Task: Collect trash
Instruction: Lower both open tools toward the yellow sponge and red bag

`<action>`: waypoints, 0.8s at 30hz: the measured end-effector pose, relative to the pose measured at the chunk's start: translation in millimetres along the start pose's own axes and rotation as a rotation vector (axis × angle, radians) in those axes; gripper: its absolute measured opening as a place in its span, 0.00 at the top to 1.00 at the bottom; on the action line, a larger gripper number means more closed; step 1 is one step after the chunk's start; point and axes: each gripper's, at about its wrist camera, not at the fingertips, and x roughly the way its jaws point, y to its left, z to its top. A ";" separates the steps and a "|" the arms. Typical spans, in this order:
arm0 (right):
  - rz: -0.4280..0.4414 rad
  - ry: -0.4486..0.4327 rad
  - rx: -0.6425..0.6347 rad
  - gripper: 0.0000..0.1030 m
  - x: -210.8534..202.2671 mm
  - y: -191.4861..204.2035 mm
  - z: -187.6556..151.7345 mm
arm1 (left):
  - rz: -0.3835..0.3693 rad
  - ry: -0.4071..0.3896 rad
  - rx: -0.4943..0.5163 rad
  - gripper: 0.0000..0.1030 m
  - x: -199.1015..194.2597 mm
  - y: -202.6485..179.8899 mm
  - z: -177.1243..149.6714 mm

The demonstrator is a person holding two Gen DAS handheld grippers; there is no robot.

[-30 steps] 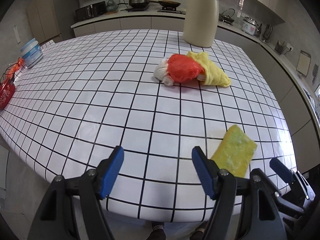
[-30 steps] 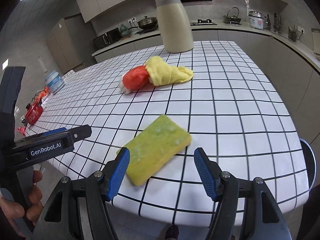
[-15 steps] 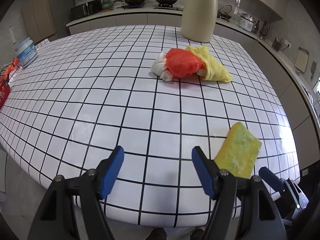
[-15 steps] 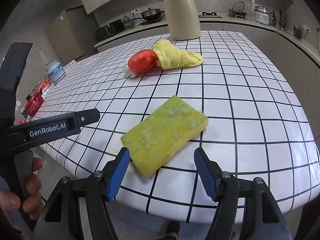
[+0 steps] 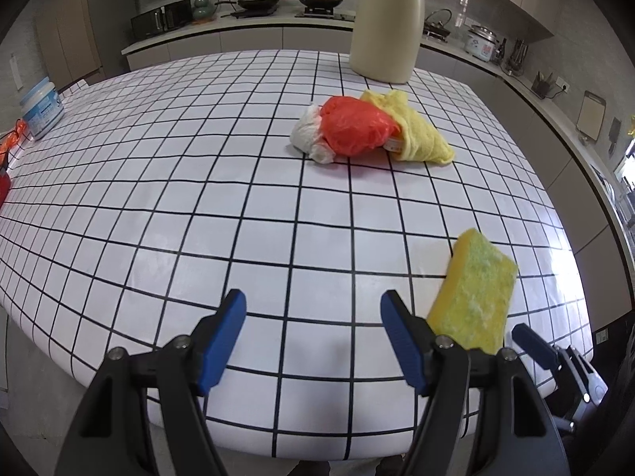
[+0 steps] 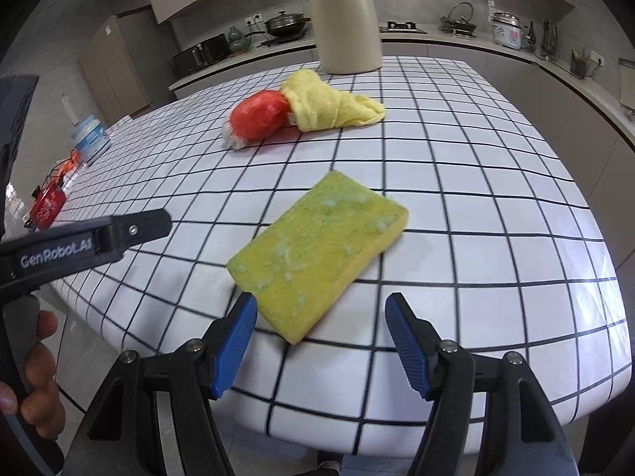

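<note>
A yellow-green sponge [image 6: 321,246] lies flat near the front edge of the checked table [image 6: 496,214]. My right gripper [image 6: 320,317] hangs open just before the sponge's near corner, its blue pads apart and touching nothing. Seen from the left wrist, the sponge [image 5: 472,293] lies right of my left gripper [image 5: 313,313], which is open over bare table. Farther back, a red plastic bag with white paper [image 5: 349,127] sits against a crumpled yellow cloth [image 5: 416,135]; the right wrist view shows the bag [image 6: 260,115] and the cloth [image 6: 333,103] too.
A tall cream jug [image 5: 387,20] stands at the table's far side. A white-blue tub [image 5: 41,109] and a red packet [image 6: 47,206] sit at the left edge. A hand [image 6: 35,377] holds the left gripper's handle. Kitchen counters with pots run along the back wall.
My right gripper has come down and closer to the sponge, whose near corner now lies just ahead of the blue pads. The left gripper has barely shifted. Both jaws keep the same gap.
</note>
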 end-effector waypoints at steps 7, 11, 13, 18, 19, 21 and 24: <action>-0.049 -0.017 0.076 0.33 6.5 -30.8 13.5 | -0.011 0.021 0.034 0.30 8.4 -13.6 4.7; -0.051 -0.016 0.089 0.33 9.0 -41.9 25.9 | -0.004 0.025 0.025 0.30 9.8 -18.6 11.2; -0.045 -0.020 0.082 0.33 10.1 -43.9 31.2 | 0.004 0.024 0.014 0.30 10.2 -19.2 14.9; -0.025 -0.016 0.080 0.33 18.3 -53.0 49.2 | 0.037 0.016 -0.024 0.30 10.7 -19.5 26.8; -0.007 -0.017 0.089 0.33 18.0 -54.8 52.7 | 0.048 0.014 -0.023 0.30 11.1 -20.7 29.5; 0.022 -0.026 0.078 0.32 17.1 -52.4 58.7 | 0.060 0.008 -0.033 0.30 11.5 -22.2 33.8; 0.054 0.001 0.056 0.27 27.0 -43.6 61.6 | 0.066 0.005 -0.058 0.30 12.8 -24.3 38.7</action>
